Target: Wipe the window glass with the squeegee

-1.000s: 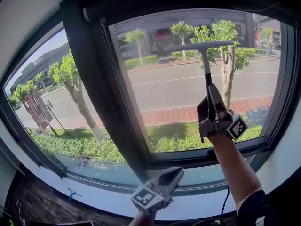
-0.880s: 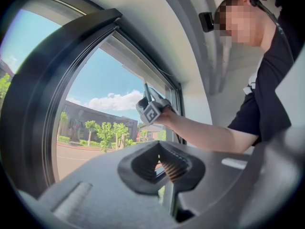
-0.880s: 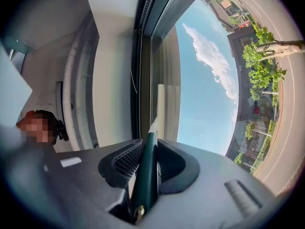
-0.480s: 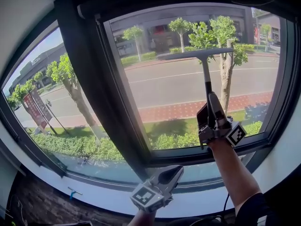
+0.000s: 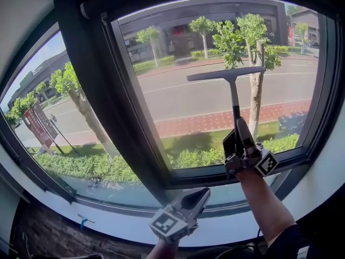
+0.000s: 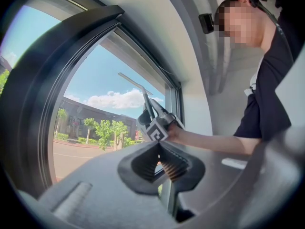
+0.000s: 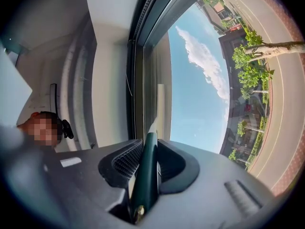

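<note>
Head view: the R gripper (image 5: 237, 125) was clamped on the squeegee (image 5: 233, 96) handle. The blade sat up high, flat on the glass (image 5: 183, 107), approx. mid pane. The L gripper (image 5: 197, 197) hung low, below the glass, jaws shut tight w/ nothing in them. Right gripper view: both jaws squeezed the dark green handle.

No legible text anywhere; print on red roadside sign (image 5: 36, 127) too small
</note>
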The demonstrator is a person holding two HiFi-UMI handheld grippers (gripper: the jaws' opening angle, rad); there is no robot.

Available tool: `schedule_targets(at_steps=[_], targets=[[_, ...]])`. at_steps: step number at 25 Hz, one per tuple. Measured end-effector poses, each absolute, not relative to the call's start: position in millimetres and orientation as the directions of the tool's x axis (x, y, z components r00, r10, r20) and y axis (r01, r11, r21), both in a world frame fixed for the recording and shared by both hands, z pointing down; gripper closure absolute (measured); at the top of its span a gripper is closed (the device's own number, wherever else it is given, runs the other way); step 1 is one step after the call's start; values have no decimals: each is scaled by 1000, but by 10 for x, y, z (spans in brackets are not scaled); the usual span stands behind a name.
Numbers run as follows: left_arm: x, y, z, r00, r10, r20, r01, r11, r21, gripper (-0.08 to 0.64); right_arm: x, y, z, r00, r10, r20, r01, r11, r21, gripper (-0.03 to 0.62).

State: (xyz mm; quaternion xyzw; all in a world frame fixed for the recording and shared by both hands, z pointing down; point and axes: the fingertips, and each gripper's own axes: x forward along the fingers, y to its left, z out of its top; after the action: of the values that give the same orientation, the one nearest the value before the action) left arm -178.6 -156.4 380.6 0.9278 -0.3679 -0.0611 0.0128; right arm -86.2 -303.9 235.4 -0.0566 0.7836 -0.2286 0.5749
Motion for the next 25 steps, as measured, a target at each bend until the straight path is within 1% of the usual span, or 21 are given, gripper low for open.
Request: schedule_targets(at_steps=[5,11,17,25], targets=[[-1794,-1593,3827,725,-680,-104,-676,-733,76,557,-830,-3065,2633,-351,-360,-864,133,894,-427,494],[-1747,-1619,3830,733,-672,-102,-668,-740,71,557,-844,-3037,2807,-361,-388,-848,129,880,-457,494],[-1687,-1620,3827,745,-659,-105,-655,-752,75,557,-857,-2995,3079,-368,-462,-807,154,826,-543,492],[-1671,-1606,3836,749,-654,-104,-650,-757,75,557,-828,-2929,3362,-382,-485,-786,121,817,-563,494]])
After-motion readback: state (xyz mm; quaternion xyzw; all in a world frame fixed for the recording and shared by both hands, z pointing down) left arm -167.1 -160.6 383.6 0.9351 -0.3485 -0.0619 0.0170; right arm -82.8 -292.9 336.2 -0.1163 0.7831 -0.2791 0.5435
